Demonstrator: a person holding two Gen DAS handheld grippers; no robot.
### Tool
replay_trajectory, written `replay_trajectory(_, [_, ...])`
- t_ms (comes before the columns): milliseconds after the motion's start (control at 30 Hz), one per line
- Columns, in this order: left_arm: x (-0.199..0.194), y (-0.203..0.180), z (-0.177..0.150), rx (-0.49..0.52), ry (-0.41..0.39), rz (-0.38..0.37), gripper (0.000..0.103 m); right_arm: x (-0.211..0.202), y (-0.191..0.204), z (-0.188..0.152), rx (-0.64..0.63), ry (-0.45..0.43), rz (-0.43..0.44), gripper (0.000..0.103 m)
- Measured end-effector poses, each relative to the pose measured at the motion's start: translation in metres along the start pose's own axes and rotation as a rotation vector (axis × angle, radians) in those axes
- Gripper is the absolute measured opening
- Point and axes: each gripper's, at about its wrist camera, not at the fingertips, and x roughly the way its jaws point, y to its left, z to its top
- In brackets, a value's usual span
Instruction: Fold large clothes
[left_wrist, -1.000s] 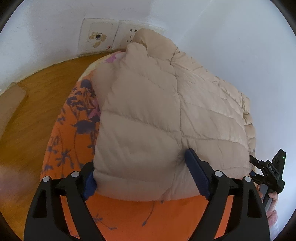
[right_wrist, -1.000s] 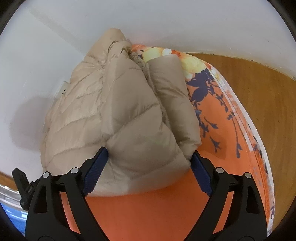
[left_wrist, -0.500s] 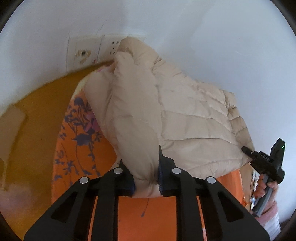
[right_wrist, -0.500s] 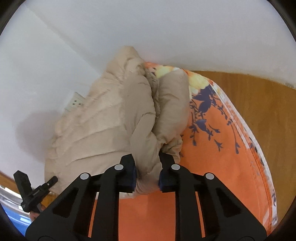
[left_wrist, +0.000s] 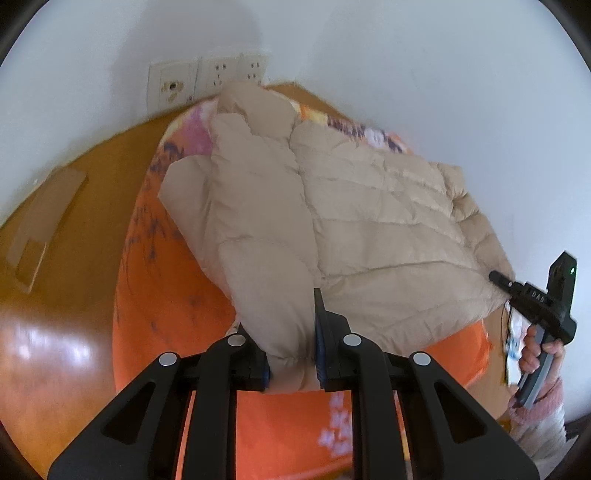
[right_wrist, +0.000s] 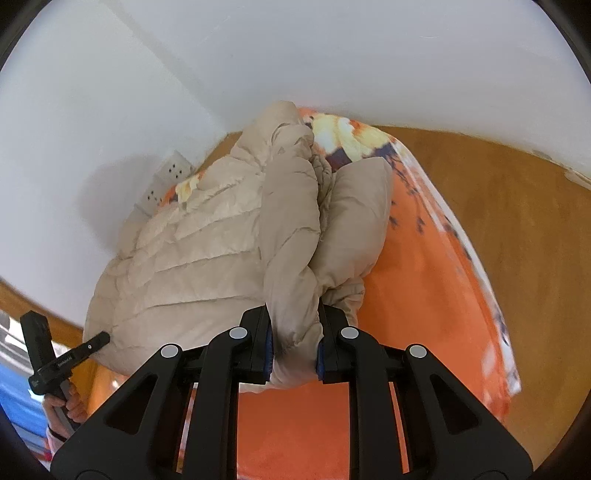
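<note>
A beige quilted puffer jacket (left_wrist: 332, 229) lies on an orange flowered blanket (left_wrist: 166, 317) against a white wall. My left gripper (left_wrist: 291, 354) is shut on the jacket's near hem at one corner and holds it lifted. My right gripper (right_wrist: 293, 350) is shut on the other near corner of the jacket (right_wrist: 207, 258), also raised. A folded sleeve (right_wrist: 354, 225) hangs beside the right grip. The right gripper also shows at the right edge of the left wrist view (left_wrist: 498, 278); the left gripper shows at the left of the right wrist view (right_wrist: 98, 339).
The blanket (right_wrist: 424, 295) covers a wooden surface (left_wrist: 55, 350) in a wall corner. Wall sockets (left_wrist: 207, 77) sit just behind the jacket. A flat cardboard piece (left_wrist: 40, 229) lies on the wood at the left.
Both grippers closed on the jacket's near hem and lifted it. The jacket has pulled away from the wall toward me, baring more blanket and the sockets.
</note>
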Motion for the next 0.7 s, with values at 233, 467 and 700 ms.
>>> replay_trajectory(233, [0.0,-0.003,-0.033,-0.001,0.047,0.049,0.02,-0.005,-0.015,-0.019,-0.035,0.072,-0.014,0.021])
replay_trajectory(467, [0.01,0.002,-0.028,-0.047,0.07,0.111,0.04,0.009,-0.021,-0.014,-0.126,0.144,-0.091,0.044])
replay_trajectory(700, [-0.016,-0.005,-0.019,0.008,-0.016,0.235,0.065,-0.018,-0.017,0.001,-0.235,0.066,-0.145,0.064])
